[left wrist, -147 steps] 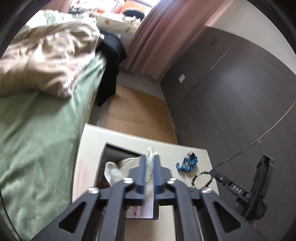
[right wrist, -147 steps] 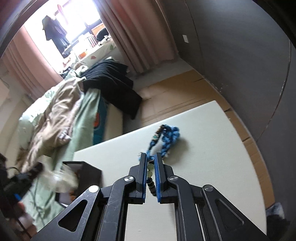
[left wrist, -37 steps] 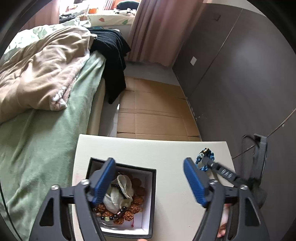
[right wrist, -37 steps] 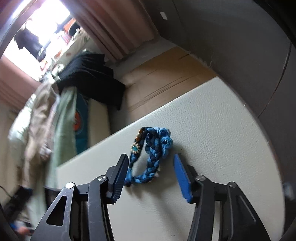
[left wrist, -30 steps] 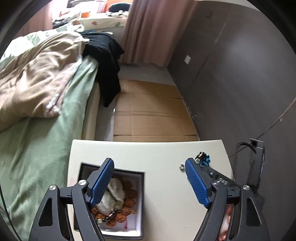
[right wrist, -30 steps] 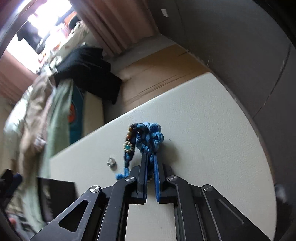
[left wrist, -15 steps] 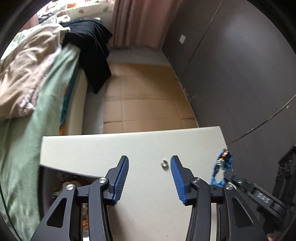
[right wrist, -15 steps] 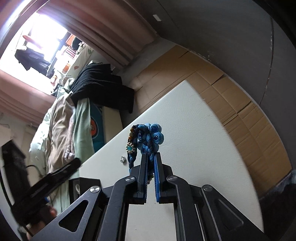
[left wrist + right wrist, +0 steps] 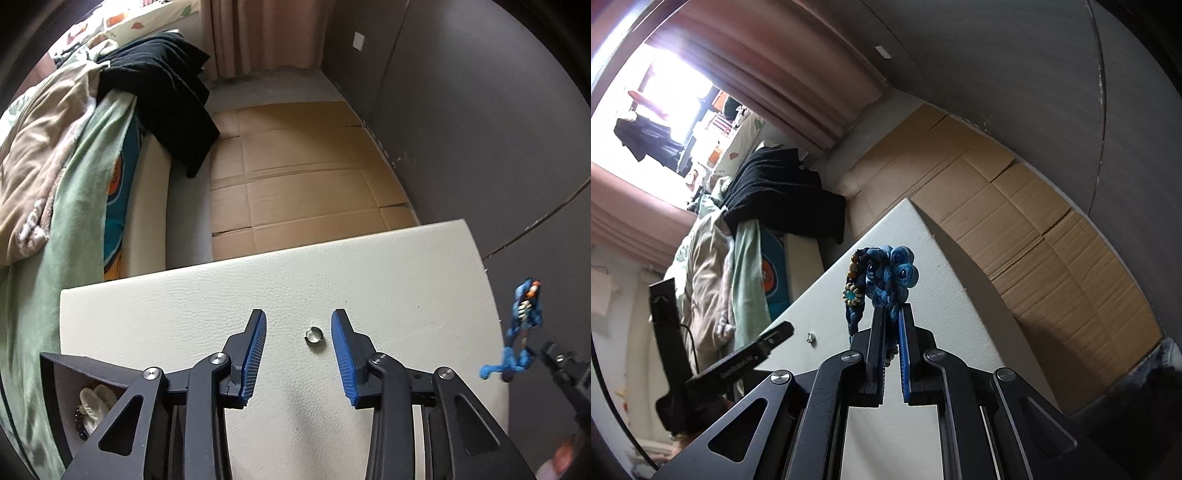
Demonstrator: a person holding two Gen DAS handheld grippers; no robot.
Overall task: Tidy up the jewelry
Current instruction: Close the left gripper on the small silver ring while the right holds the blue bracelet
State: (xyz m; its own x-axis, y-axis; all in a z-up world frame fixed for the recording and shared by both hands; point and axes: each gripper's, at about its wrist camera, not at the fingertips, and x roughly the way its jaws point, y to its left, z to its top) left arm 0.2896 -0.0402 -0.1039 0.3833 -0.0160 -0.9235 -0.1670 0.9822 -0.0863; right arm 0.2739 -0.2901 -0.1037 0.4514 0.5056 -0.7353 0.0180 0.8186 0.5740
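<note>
A small silver ring (image 9: 314, 335) lies on the cream table (image 9: 388, 280); it also shows in the right wrist view (image 9: 811, 337). My left gripper (image 9: 297, 328) is open, low over the table, with the ring between its blue fingers and nearer the right one. My right gripper (image 9: 893, 314) is shut on a blue braided bracelet (image 9: 882, 280) with beads and holds it up above the table; the bracelet also shows in the left wrist view (image 9: 522, 332). A black jewelry box (image 9: 62, 391) holding beads and a pale pouch sits at the lower left.
A bed with green sheet and beige blanket (image 9: 55, 177) runs along the left, black clothes (image 9: 170, 85) draped over it. Cardboard (image 9: 306, 170) covers the floor beyond the table's far edge. A dark wall (image 9: 480, 110) stands on the right.
My right gripper closed on the blue bracelet and lifted it off the table. My left gripper moved right from over the box to the ring and narrowed its opening.
</note>
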